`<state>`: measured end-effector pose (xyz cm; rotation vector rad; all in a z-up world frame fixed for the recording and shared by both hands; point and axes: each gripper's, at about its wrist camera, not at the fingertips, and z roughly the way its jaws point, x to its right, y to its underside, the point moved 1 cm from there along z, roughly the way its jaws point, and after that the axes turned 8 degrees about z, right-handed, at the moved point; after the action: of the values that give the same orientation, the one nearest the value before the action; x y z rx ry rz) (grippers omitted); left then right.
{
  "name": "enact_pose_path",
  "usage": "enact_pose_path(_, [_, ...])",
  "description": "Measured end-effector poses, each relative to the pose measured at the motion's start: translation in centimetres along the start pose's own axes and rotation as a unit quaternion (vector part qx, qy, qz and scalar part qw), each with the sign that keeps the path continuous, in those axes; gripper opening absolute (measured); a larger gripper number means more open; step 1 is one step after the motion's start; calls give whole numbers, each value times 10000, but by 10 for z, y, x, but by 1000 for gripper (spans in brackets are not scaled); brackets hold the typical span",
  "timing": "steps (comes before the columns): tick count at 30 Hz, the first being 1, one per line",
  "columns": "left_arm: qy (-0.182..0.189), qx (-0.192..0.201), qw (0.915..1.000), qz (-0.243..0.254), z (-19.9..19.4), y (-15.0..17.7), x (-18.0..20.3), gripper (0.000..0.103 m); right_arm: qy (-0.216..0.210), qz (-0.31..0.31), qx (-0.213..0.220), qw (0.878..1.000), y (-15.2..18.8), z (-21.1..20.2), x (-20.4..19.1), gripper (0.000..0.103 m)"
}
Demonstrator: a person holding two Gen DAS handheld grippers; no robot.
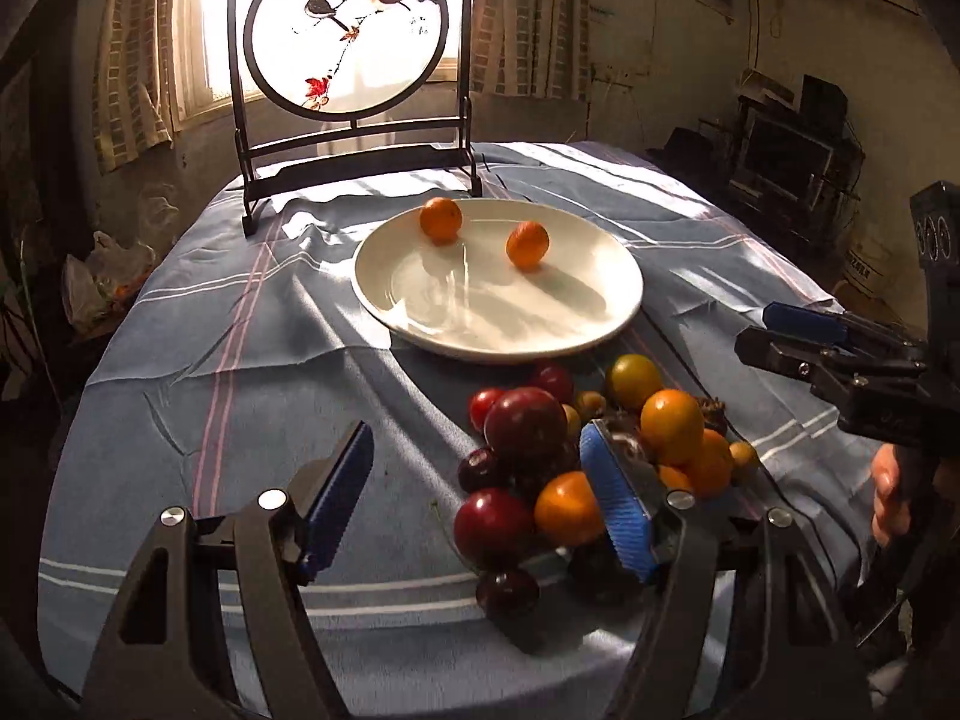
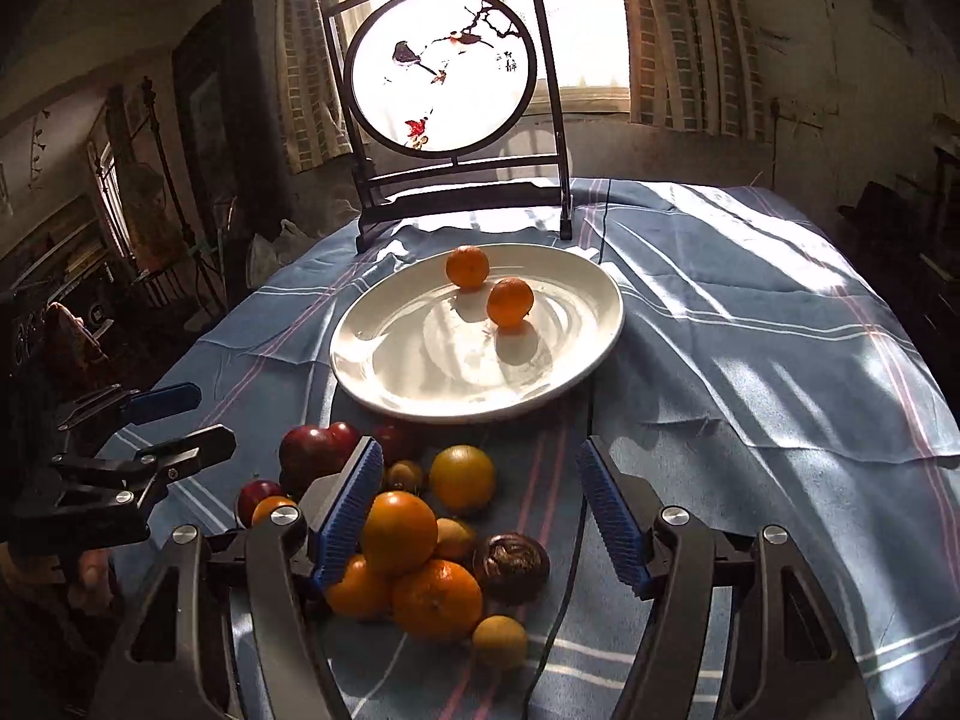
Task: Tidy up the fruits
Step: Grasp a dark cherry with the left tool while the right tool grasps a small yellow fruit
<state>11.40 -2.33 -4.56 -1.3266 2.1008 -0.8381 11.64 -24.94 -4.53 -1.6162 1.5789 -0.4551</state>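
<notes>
A white plate (image 1: 420,324) (image 2: 372,384) lies mid-table with two small oranges (image 1: 441,218) (image 1: 527,244) (image 2: 467,266) (image 2: 510,301) on its far side. A pile of fruit sits in front of it: dark red plums (image 1: 525,426) (image 2: 312,450), oranges (image 1: 672,426) (image 2: 399,531), a yellow-green fruit (image 1: 633,381) (image 2: 462,478), small brown fruits and a dark wrinkled fruit (image 2: 511,558). My left gripper (image 1: 480,504) is open and empty above the pile's left part. My right gripper (image 2: 480,516) is open and empty above the pile's right part, and shows at the right in the left wrist view (image 1: 798,330).
A blue striped cloth (image 1: 240,360) (image 2: 750,360) covers the table, wrinkled in places. A dark wooden stand with a round bird painting (image 1: 348,30) (image 2: 444,66) stands at the far edge before the window. A black cable (image 2: 570,570) runs over the cloth near the pile.
</notes>
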Motion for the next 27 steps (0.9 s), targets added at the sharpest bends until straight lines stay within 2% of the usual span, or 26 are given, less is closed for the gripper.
enact_pose_path(3, [1,-263,9994,239,-4,35,14,67,78,75,99,9999,24,-20,7,68])
enact_pose_path(4, [-2,-333,9991,267,-3,44,17,63,112,83,118,9998,29,-24,8,68])
enact_pose_path(5, [-15,-407,9988,275,-2,51,18,55,128,81,130,9998,34,-28,9,68])
enact_pose_path(8, [-25,-518,9985,180,6,61,18,44,133,63,125,9998,45,-35,8,68])
enact_pose_path(11, [-67,-467,9988,124,14,59,17,39,147,24,36,9999,54,-36,6,68])
enact_pose_path(12, [-22,-461,9989,109,17,57,18,31,181,-13,-1,9998,58,-35,6,68])
enact_pose_path(19, [-100,-236,9996,146,13,56,28,28,175,-153,-393,9990,71,-19,10,66])
enact_pose_path(23, [-84,-88,9999,61,-4,58,24,28,231,-354,-430,9982,68,-4,3,57])
enact_pose_path(27, [-97,-34,9999,-3,-15,61,21,28,349,-467,-635,9963,65,16,0,34])
